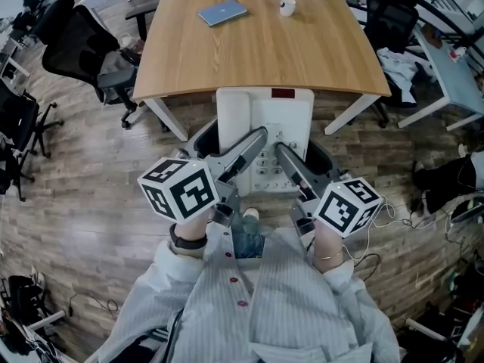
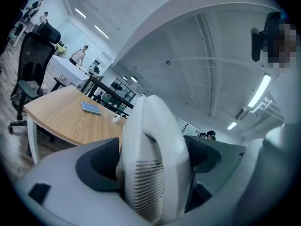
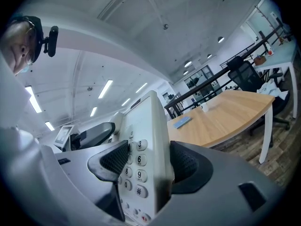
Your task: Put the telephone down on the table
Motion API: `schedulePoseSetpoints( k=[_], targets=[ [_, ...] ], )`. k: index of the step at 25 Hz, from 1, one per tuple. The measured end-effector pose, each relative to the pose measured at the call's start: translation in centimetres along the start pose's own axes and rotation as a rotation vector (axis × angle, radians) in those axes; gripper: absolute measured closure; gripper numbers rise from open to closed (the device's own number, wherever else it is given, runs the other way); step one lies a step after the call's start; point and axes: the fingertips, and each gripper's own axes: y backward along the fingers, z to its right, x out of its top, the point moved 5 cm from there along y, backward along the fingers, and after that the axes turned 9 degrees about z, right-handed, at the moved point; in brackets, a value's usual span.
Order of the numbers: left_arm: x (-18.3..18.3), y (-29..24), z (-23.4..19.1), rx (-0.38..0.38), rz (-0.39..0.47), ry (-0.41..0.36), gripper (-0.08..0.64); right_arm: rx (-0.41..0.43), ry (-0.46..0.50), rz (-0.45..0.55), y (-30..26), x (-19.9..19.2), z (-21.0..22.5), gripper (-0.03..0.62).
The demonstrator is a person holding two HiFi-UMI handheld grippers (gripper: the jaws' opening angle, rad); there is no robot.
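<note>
A white desk telephone with its handset on the left and a keypad hangs in the air just short of the wooden table. My left gripper is shut on its handset side; in the left gripper view the telephone fills the gap between the dark pads. My right gripper is shut on the keypad side, and the right gripper view shows the telephone's number keys edge-on between the pads. Both grippers hold it from the near edge.
On the table lie a blue notebook and a white cup at the far side. Black office chairs stand left of the table and another to the right. Wooden floor lies below, with cables at right.
</note>
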Motion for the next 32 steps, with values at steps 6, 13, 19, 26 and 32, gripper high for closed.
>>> schedulePoseSetpoints(
  k=[6, 13, 19, 26, 32],
  targets=[
    [1.4, -1.0, -3.3, 0.027, 0.003, 0.015, 0.135, 0.011, -0.009, -0.028, -3.9, -0.3, 0.4, 0.316],
    [4.9, -3.8, -8.7, 0.054, -0.003, 0.029, 0.135, 0.019, -0.026, -0.055, -11.0, 0.2, 1.3, 0.316],
    [6.8, -6.3, -12.3, 0.078, -0.002, 0.040, 0.135, 0.029, -0.031, -0.076, -15.8, 0.7, 2.7, 0.316],
    [10.6, -10.2, -18.0, 0.106, -0.005, 0.071, 0.136, 0.028, -0.039, -0.119, -23.6, 2.1, 4.2, 0.316],
    [13.0, -12.1, -21.4, 0.111, 0.001, 0.073, 0.135, 0.036, -0.036, -0.124, -28.2, 2.7, 4.7, 0.316]
  ],
)
